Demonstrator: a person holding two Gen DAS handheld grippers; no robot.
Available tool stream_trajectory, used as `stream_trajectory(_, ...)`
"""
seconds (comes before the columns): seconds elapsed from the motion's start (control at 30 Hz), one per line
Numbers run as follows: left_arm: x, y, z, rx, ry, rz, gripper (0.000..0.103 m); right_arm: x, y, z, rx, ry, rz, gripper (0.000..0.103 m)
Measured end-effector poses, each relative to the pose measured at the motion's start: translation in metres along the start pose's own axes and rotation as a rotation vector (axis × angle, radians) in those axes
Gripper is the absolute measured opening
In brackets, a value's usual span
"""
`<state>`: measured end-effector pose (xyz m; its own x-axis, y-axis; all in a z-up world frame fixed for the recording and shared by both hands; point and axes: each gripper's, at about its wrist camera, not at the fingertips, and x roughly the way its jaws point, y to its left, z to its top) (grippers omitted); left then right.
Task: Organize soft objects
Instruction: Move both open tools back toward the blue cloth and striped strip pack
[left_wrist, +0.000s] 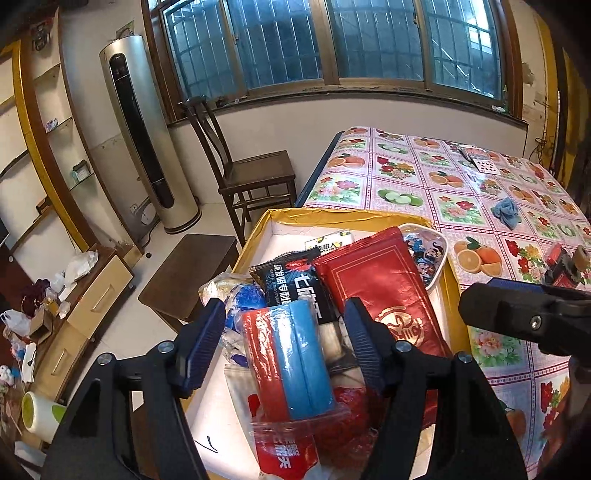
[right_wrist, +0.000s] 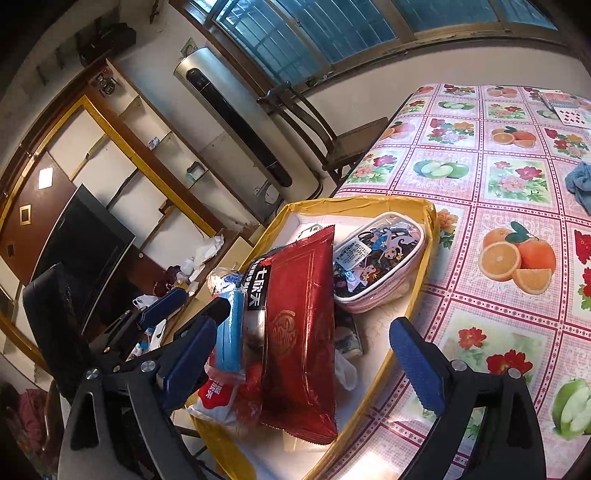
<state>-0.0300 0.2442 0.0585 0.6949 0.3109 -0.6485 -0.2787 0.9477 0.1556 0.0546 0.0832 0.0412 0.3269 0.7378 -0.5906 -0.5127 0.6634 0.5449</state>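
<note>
The left gripper (left_wrist: 286, 345) stands open astride a red-and-blue wrapped pack (left_wrist: 291, 365) in the yellow-rimmed box (left_wrist: 347, 215), long axis pointing away. The right gripper (right_wrist: 306, 363) gapes open over the red foil packet (right_wrist: 301, 332). Lower items are buried, unreadable.

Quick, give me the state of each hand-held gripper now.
Left hand-held gripper: open, straddling the red-and-blue pack, not clamping it.
Right hand-held gripper: open, empty, above the box.

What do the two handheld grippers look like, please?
Both match: the left gripper and right gripper have black plastic frames with triangular cut-outs, silver round bolts at the joints, and ribbed dark-blue pads on the fingers. No cables, markings or sleeves are visible.
</note>
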Motion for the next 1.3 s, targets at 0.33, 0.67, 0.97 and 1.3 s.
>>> stream_trajectory(0.33, -0.024, -0.032, 0.010, 0.028, -0.076, -0.003, 0.078, -0.043, -0.005, -0.003, -0.079, -0.074, -0.110, 0.103)
stream_trajectory(0.67, -0.036, -0.080, 0.025, 0.065, -0.081, -0.067, 0.081, -0.129, -0.048, 0.008, -0.056, -0.168, -0.156, 0.103)
stream_trajectory(0.97, -0.034, -0.145, 0.060, 0.052, -0.006, -0.266, 0.084, -0.236, -0.142, 0.031, -0.014, -0.204, -0.406, 0.103)
stream_trajectory(1.3, 0.037, -0.241, 0.099, 0.078, 0.239, -0.399, 0.084, -0.218, -0.261, 0.029, 0.171, -0.001, -0.436, 0.103)
